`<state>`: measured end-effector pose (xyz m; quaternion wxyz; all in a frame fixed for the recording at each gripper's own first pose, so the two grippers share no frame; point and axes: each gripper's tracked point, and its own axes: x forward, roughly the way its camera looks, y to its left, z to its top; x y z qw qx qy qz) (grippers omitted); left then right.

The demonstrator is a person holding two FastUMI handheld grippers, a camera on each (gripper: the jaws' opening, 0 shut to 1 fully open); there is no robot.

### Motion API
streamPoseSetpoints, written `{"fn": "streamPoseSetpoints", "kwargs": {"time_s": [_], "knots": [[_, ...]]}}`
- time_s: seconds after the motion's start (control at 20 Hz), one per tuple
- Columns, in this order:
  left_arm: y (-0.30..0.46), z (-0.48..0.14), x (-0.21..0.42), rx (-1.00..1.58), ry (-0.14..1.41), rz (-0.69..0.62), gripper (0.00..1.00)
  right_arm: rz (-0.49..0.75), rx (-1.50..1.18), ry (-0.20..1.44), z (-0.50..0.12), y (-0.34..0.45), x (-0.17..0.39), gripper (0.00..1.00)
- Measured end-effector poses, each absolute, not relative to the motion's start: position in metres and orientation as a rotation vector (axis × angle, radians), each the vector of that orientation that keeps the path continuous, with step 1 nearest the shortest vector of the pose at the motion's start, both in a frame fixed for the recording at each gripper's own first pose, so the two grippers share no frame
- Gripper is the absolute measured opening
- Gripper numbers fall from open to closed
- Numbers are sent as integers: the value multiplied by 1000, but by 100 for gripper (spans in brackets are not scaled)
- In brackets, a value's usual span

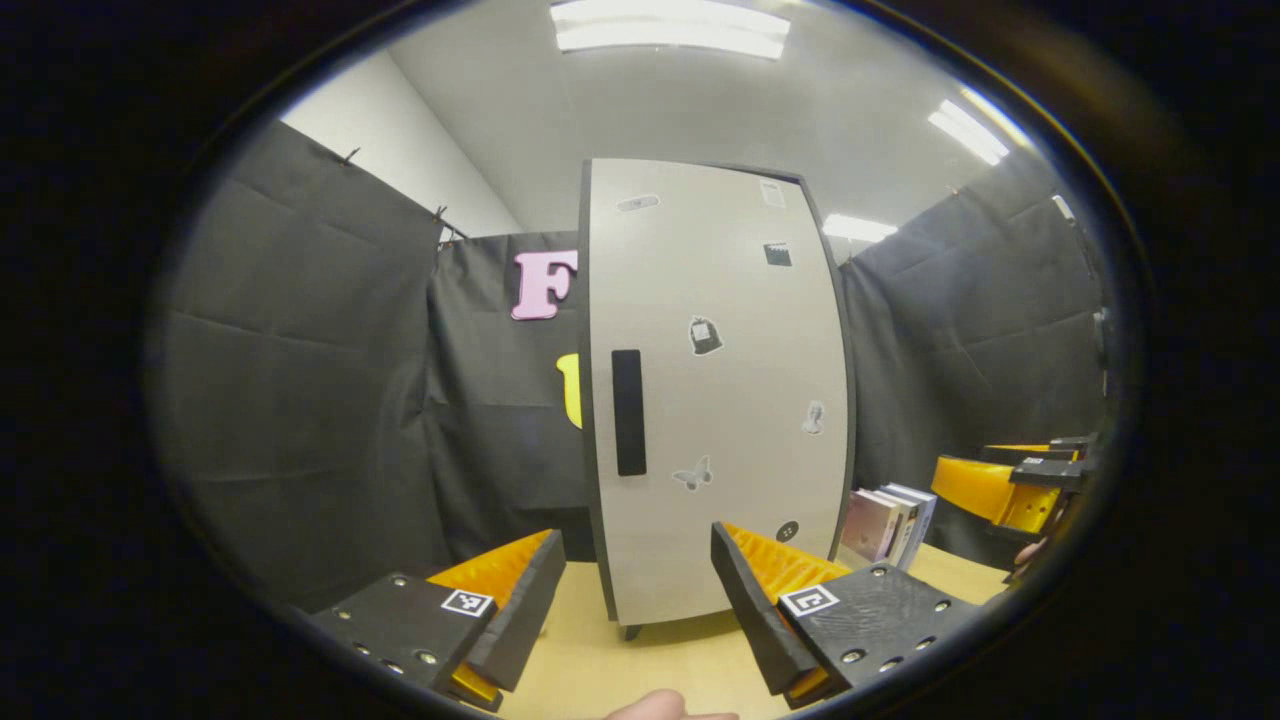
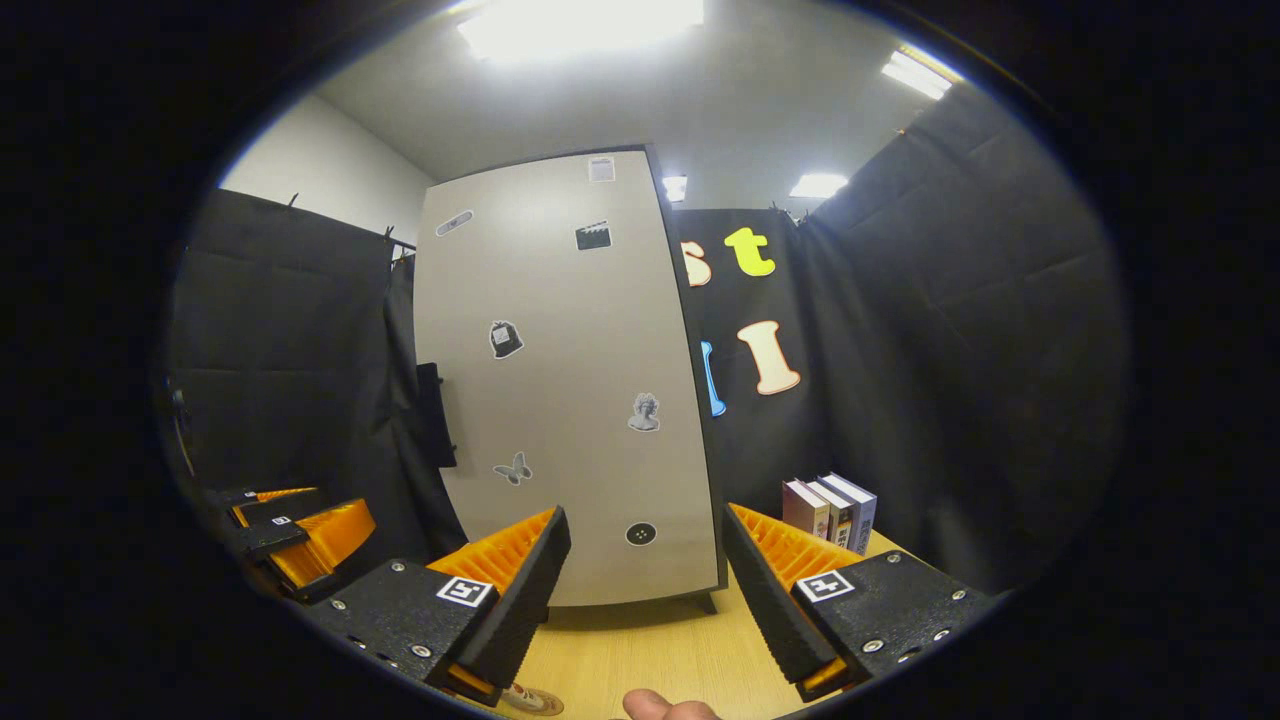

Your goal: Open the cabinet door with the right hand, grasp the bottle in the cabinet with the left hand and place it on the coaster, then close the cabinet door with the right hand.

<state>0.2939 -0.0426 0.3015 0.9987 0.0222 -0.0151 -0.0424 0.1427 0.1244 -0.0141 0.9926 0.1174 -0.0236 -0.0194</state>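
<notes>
Tabletop cabinet [image 2: 570, 380] ahead (door closed)

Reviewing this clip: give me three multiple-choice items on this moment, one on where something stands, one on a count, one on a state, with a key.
1. Where do the books stand?
A. on top of the cabinet
B. on the table, right of the cabinet
C. inside the cabinet

2. How many books stand there?
A. one
B. three
C. six

3. What state is the cabinet door in?
A. closed
B. wide open
C. removed

Key: B, they stand on the table past the cabinet's right edge; B, three spines show; A, the door lies flush, handle untouched, both grippers open.
</notes>
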Motion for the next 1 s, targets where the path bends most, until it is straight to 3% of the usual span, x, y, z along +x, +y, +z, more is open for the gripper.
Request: {"fn": "streamPoseSetpoints", "kwargs": {"time_s": [0.4, 0.5, 0.65, 0.8, 0.95, 1.0], "knots": [[-37, 295, 299, 27, -8, -77, 90, -53, 235, -25, -19, 124, 150, 94], [-37, 294, 299, 22, -1, -80, 86, -53, 232, -23, -20, 125, 152, 95], [-35, 291, 301, -1, 12, -82, 90, -52, 233, -12, -23, 127, 154, 94], [-37, 291, 300, -13, 12, -99, 87, -50, 231, -8, -22, 129, 156, 91], [-39, 294, 300, -18, 5, -113, 86, -50, 223, -17, -19, 128, 157, 94], [-40, 294, 299, -16, 4, -113, 86, -51, 224, -14, -20, 129, 158, 91]]}}
